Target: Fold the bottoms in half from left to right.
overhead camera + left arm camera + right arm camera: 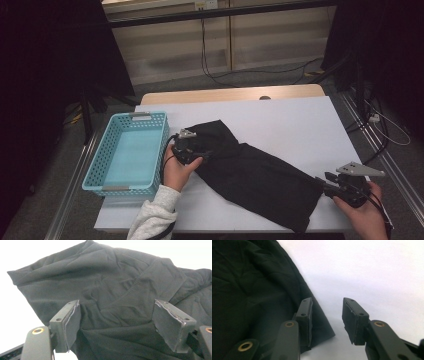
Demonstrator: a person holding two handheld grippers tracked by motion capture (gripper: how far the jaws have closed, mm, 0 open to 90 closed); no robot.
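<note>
Garment: a black cloth (255, 175), soft and matte, lying flat on the white table (300, 125) in a long slanted band.
Shape: narrower at the end near the basket, widening toward the near right edge of the table, where it ends in a straight hem.
Surface: in the left gripper view the cloth (112, 290) shows shallow creases, a stitched seam curving across it and a folded layer on top; what kind of garment it is I cannot tell for sure.
Place: just right of the blue basket (127, 150), its upper end close to the basket's right wall, not touching it as far as the high view lets me judge.
Left gripper (192, 150): beside the basket, over the cloth's upper end; in its own view (116, 322) the jaws are spread wide with cloth lying between them, the pads not pressing on it.
Right gripper (330, 182): far from the basket, at the cloth's lower right corner; in its own view (327, 320) the jaws stand apart, one over the cloth's edge (262, 302), the other over bare table, nothing pinched.
Basket: pale blue, perforated walls, at the table's left edge.
</note>
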